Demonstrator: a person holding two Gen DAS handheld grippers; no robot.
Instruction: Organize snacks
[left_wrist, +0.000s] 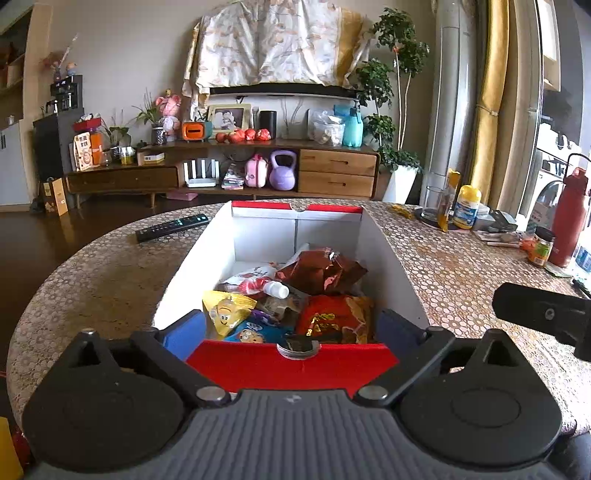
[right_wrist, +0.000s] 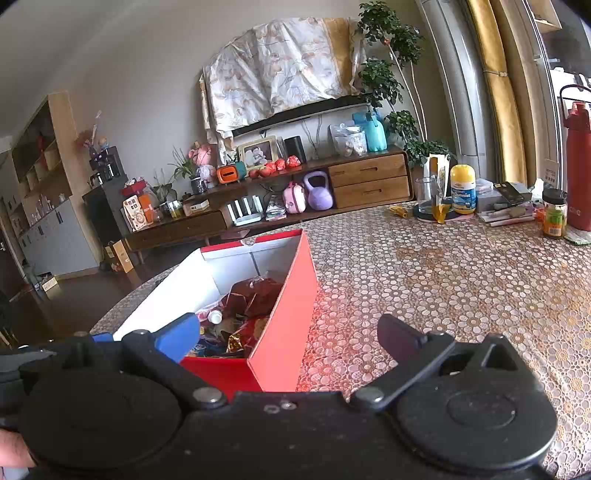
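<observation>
An open box (left_wrist: 195, 266), red outside and white inside, stands on the table right in front of me. It holds several snacks: a brown foil bag (left_wrist: 321, 271), a red-orange bag (left_wrist: 336, 317), a yellow smiley packet (left_wrist: 225, 310), a blue packet (left_wrist: 255, 332) and a white-capped pouch (left_wrist: 258, 282). My left gripper (left_wrist: 291, 332) is open over the box's near end, one finger at each near corner, holding nothing. My right gripper (right_wrist: 290, 338) is open too, straddling the near right corner of the box (right_wrist: 291, 295). A dark part of it (left_wrist: 546, 314) shows at the right of the left wrist view.
A patterned cloth covers the round table (left_wrist: 461, 277). A black remote (left_wrist: 171, 227) lies left of the box. At the far right stand a glass (left_wrist: 432, 203), a yellow bottle (left_wrist: 467, 206), a small jar (left_wrist: 541, 245) and a red flask (left_wrist: 570, 218).
</observation>
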